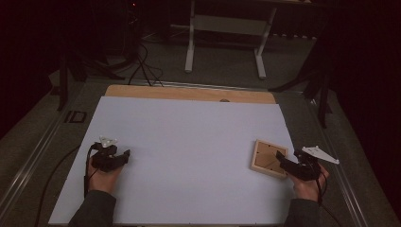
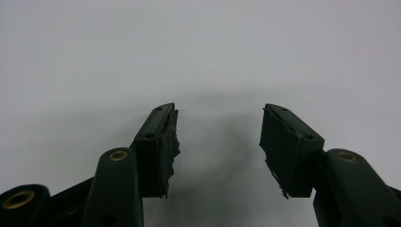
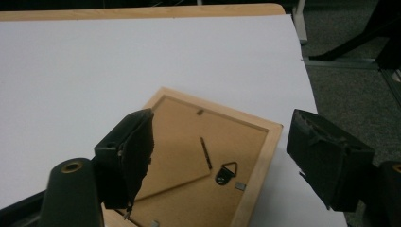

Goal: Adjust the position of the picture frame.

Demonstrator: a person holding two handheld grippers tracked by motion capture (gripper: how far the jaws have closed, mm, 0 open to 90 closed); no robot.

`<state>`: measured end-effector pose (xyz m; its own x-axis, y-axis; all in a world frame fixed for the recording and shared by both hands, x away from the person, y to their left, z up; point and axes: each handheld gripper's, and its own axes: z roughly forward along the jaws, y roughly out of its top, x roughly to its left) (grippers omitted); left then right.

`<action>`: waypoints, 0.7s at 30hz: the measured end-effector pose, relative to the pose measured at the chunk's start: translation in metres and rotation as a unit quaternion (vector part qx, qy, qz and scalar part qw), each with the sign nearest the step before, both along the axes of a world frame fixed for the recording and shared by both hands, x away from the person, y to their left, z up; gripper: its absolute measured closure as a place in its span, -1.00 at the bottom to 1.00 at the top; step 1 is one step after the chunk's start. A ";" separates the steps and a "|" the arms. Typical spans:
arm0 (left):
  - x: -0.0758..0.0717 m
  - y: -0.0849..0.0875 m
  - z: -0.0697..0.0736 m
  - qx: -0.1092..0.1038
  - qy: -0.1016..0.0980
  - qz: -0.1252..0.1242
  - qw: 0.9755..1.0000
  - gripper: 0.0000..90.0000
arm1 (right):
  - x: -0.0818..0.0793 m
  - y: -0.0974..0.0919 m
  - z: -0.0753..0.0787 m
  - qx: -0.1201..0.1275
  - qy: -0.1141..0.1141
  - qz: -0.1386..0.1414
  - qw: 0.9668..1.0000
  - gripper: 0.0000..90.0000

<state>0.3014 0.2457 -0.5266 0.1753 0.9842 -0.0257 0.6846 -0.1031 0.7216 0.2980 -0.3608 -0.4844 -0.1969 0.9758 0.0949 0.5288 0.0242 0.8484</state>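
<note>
Dim room, dark floor lying beyond a white-sheeted counter (image 1: 189,151) with a wooden strip at its far edge. Frame (image 1: 268,158) lying face-down near the right edge, backing board up, hanger (image 3: 226,172) and small clips showing.

Left tongs (image 1: 124,156) resting on bare sheet, well apart from the frame, jaws standing apart, nothing between them.

Right tongs (image 3: 220,156) hovering over the frame's near corner, jaws spread wide and straddling it, pads not pressing.

Risks, as judged: frame lying flat, so closing on the thin rim may be skidding it toward the sheet's right edge. Ragged pads may be slipping on smooth wood. A corner-only grip may be letting it pivot.
</note>
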 end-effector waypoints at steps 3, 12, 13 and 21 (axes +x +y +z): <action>-0.004 0.000 0.005 0.002 -0.015 -0.002 1.000 0.03 | -0.001 -0.002 0.000 -0.002 0.001 -0.001 1.000 -0.44; -0.015 0.005 0.015 -0.030 -0.042 0.000 0.999 0.02 | 0.001 -0.002 -0.003 -0.008 0.012 0.008 1.000 -0.23; -0.017 0.005 0.016 -0.031 -0.045 0.000 0.999 0.02 | 0.001 -0.003 -0.004 -0.006 0.015 0.009 1.000 -0.20; -0.020 0.006 0.018 -0.033 -0.051 0.001 0.998 0.02 | 0.004 -0.009 -0.011 0.001 0.035 -0.005 0.999 0.01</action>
